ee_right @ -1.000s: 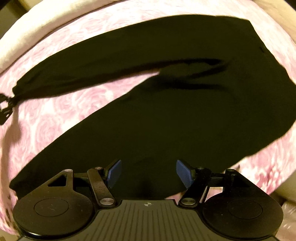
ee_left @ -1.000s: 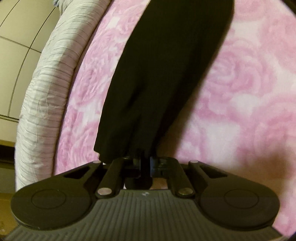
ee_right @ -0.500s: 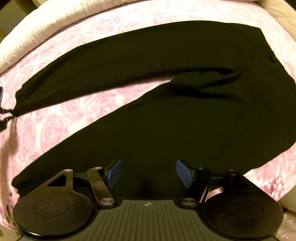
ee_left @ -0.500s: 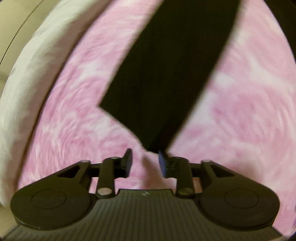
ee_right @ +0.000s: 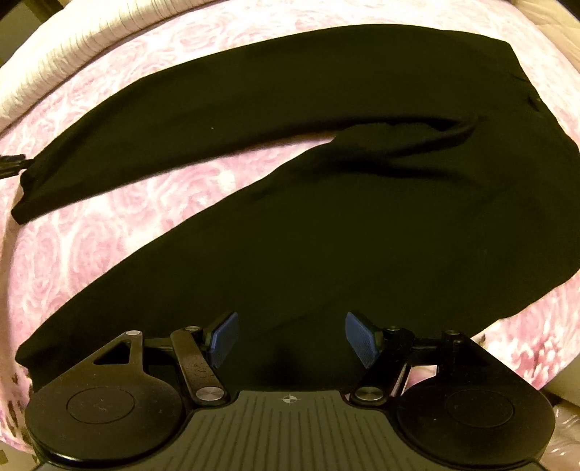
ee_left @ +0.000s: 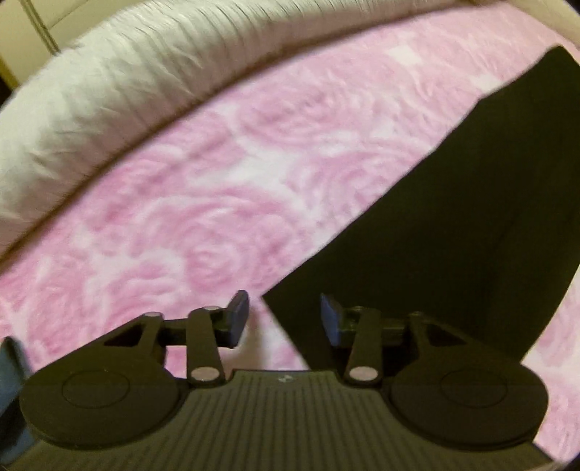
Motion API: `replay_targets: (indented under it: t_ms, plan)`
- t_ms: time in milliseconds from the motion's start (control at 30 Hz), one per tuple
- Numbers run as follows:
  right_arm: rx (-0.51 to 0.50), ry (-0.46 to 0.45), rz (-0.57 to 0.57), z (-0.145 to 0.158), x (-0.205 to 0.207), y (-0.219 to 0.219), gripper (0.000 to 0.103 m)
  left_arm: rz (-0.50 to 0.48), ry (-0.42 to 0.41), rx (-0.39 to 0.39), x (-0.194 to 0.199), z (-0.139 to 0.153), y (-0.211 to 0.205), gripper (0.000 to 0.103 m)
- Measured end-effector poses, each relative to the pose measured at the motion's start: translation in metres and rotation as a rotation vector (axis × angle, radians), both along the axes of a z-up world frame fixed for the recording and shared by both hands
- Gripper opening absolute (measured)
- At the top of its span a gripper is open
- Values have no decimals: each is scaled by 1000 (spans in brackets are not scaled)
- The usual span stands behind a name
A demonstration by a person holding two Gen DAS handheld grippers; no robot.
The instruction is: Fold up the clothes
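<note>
Black trousers lie spread on a pink rose-patterned bedspread, both legs stretched to the left in the right wrist view. My left gripper hovers over the hem corner of one trouser leg. Its jaws are closing, and the corner shows in the gap with neither pad pressing on it. In the right wrist view that gripper shows at the left edge beside the far leg's hem. My right gripper stands open above the near leg, holding nothing.
A white ribbed cover runs along the bed's far edge, also seen as the white ribbed cover at the upper left. A cream quilt lies beyond the waistband. Bare bedspread shows between the legs.
The left gripper has let go of the leg hem, rolled, and slid sideways; the leg now lies flat on the bed. The right gripper has stayed in place, open.
</note>
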State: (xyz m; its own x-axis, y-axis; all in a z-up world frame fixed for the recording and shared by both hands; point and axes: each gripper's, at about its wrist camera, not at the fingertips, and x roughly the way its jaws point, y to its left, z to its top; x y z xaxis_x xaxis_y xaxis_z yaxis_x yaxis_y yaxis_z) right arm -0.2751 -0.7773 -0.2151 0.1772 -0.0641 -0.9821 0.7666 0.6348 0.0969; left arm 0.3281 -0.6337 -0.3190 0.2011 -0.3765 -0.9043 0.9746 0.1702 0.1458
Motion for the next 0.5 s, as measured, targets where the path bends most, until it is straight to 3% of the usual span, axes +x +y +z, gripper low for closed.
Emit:
replay_targets:
  t_ms: [67,100,167,300,367,500]
  plan:
    - [0,7,-12,-1,-2,-1,69,3,-37,-15,2,-2,-4,10]
    - [0,10,-18,-2,-3,-2,69,8,-78,-35,4,0,-6,10]
    - [7,17,-28,-5,-6,-4,69,42,-78,-58,15,1,-13,10]
    - [19,25,-35,-12,-6,-8,69,38,-102,-44,21,-5,-21,17]
    - [23,21,-34,-14,-5,-9,69,70,-144,-54,21,-2,-15,32]
    - [21,-2,-8,-10,1,-8,69,155,-210,-84,21,19,12,27]
